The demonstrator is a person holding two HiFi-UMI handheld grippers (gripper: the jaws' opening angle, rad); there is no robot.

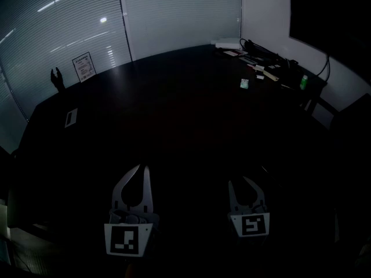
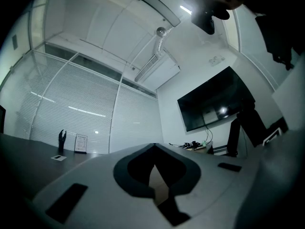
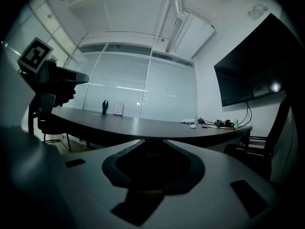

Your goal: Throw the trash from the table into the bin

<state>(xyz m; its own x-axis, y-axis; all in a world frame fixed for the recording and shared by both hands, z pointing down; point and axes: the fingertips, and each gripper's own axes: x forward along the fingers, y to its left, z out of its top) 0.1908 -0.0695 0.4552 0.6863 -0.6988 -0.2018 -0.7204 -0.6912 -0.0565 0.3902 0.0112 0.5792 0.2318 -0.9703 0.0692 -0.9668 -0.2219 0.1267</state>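
The left gripper (image 1: 142, 168) has its fingers (image 1: 124, 187) brought together at the tips, with a hollow lower down between them and nothing caught there. The right gripper (image 1: 239, 182) holds its fingers (image 1: 255, 191) a little apart, also with nothing between them. Both grippers hang side by side at the near end of the long dark conference table (image 1: 174, 126), well apart from everything that lies on it. In the right gripper view the left gripper (image 3: 52, 78) shows at the left with its marker cube on top.

The trash (image 1: 262, 68) is a scatter of small things at the far right end of the table, too dim and small to tell apart fully. A green-and-white packet (image 1: 244, 84) lies a little nearer than the rest, and a green bottle (image 1: 303, 81) stands by the right edge. A white box (image 1: 227, 43) and dark cables (image 1: 258, 48) lie at the back. On the far left a framed notice (image 1: 83, 66) stands before the blinds (image 1: 174, 16), a black hand-shaped figure (image 1: 57, 79) beside it and a flat card (image 1: 71, 117) nearer. A black wall screen (image 3: 257, 66) hangs above the cluttered end
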